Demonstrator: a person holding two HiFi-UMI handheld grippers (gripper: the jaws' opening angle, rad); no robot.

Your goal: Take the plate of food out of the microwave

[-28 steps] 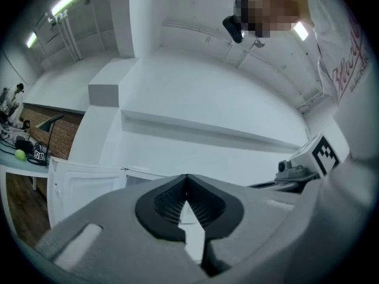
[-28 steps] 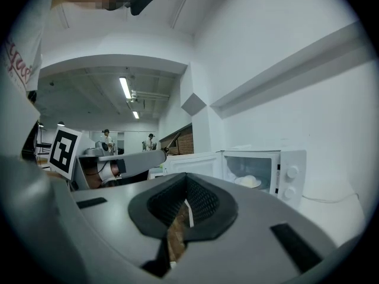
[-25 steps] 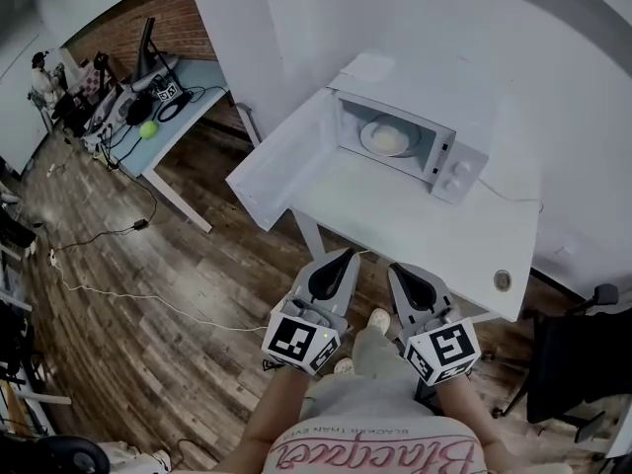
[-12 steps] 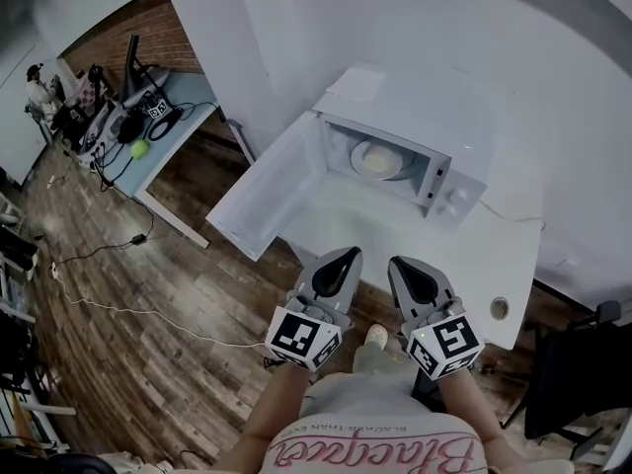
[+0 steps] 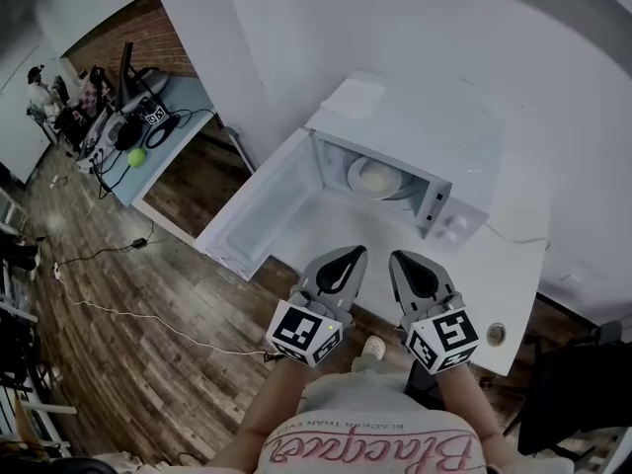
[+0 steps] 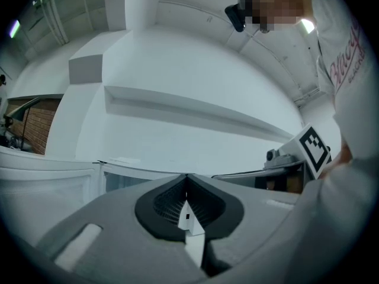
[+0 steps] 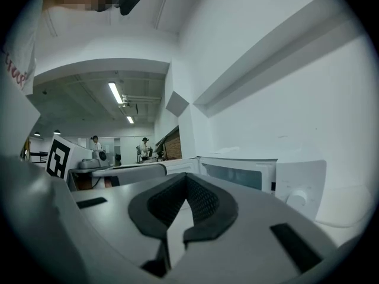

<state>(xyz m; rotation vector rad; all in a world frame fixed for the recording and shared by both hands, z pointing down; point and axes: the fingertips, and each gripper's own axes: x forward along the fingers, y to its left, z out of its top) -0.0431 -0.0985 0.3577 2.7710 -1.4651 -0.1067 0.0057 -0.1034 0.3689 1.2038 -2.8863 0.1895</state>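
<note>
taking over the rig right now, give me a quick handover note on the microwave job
Left gripper: shut, empty, short of the microwave.
Right gripper: shut, empty, beside the left one.
Microwave stands on the white table, with its door swung wide open.
Plate of food is inside the microwave, untouched.
Done: door open.
Left: open the fingers, reach in, grip the plate, bring it out.

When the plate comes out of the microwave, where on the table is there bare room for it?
The white table is bare in front of the microwave, from its open door across to the knobs. The strip right of the microwave is free too, apart from a thin cable and a round hole near the corner. No spot is crowded.
</note>
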